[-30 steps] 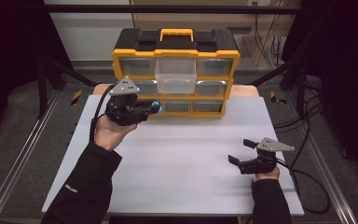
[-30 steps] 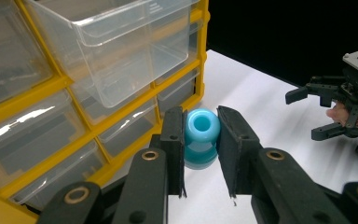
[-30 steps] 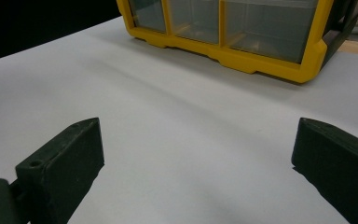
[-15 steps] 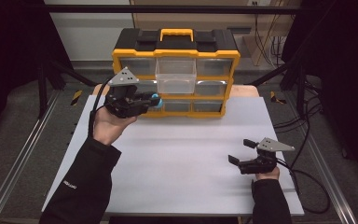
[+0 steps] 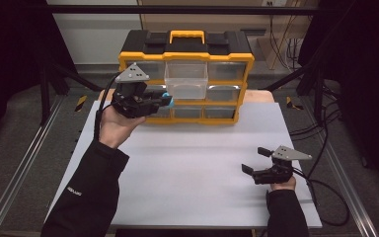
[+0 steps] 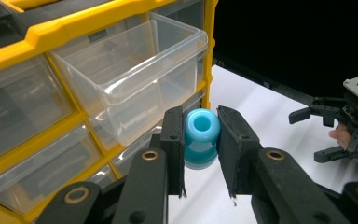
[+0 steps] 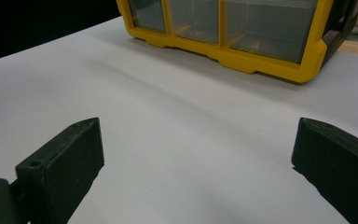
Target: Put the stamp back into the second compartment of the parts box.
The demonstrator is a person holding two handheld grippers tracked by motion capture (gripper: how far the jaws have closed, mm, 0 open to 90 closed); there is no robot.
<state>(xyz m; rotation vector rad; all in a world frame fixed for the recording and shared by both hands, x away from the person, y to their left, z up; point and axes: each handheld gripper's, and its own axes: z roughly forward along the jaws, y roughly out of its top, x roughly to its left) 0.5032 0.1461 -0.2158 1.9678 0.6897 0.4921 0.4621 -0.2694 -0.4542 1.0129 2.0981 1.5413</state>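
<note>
A yellow and black drawer cabinet [image 5: 187,54] stands at the back of the white table [image 5: 187,168]. Its clear middle drawer [image 5: 186,79] is pulled out and looks empty [image 6: 135,79]. My left gripper [image 5: 162,101] hovers in front of the cabinet's left side, shut on a small blue spool-shaped part [image 6: 200,137] with a hole through its top; the part [image 5: 167,100] sits just below and left of the open drawer. My right gripper [image 5: 255,160] rests low over the table at the front right, jaws wide apart with nothing between them [image 7: 196,158].
The cabinet's other clear drawers [image 5: 224,70] are pushed in. Cables [image 5: 325,187] trail off the table's right edge. Metal rails [image 5: 19,168] run along both sides of the table. Bare white surface lies between the two hands.
My left gripper has risen with the blue part and edged toward the open drawer. The right gripper has stayed where it was.
</note>
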